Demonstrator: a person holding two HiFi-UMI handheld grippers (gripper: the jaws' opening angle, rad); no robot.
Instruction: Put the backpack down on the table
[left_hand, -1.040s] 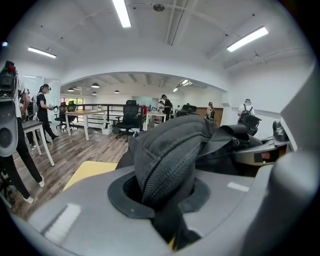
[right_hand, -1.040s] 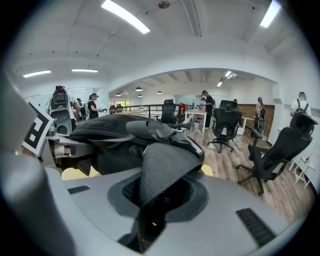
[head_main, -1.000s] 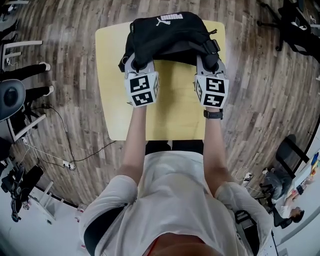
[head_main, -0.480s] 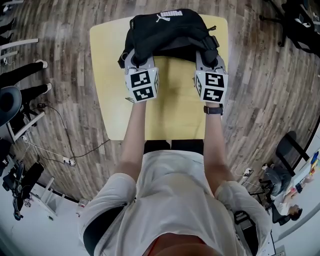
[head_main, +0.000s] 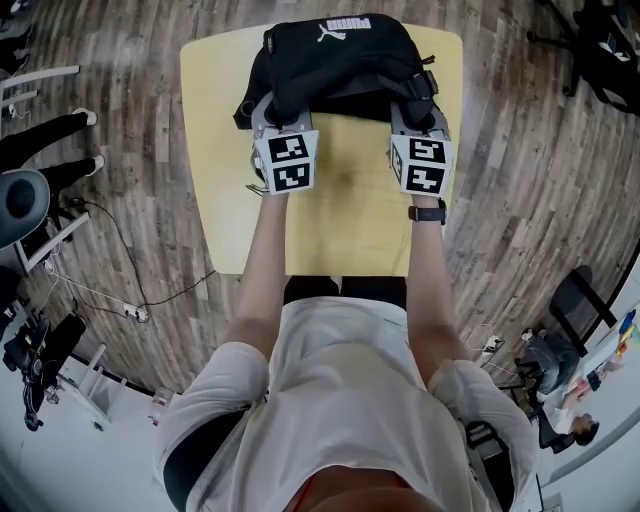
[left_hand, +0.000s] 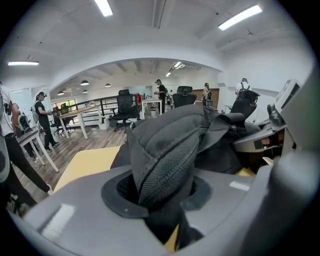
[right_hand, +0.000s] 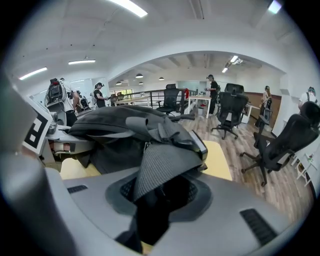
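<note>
Wood floor (head_main: 520, 180) all round, yellow worktop (head_main: 340, 220) in the middle. The black backpack (head_main: 340, 60) sits along the worktop's far edge, roughly midway btwn the far corners.

My left hand-held gripper (head_main: 275, 108) & right hand-held gripper (head_main: 412, 108) are at the bag's near side, each w/ a padded strap (left_hand: 165, 160) btwn its pads. Both sets of jaws have just been opening, so the grip is easing. The pads look to be on the fabric on both sides, i.e. closed on the straps and not yet clear of them.

What could go wrong, imo:
- Can't tell from the head view if the bag's base is fully down. If I let go early it drops & slumps.
- The bag is v. close to the far edge. If its weight leans that way it could roll off onto the floor.
- Mesh strap could catch on a pad as I pull back, dragging the bag toward the near edge or tipping it over.
- If one side frees first, the bag twists round the other strap.
</note>
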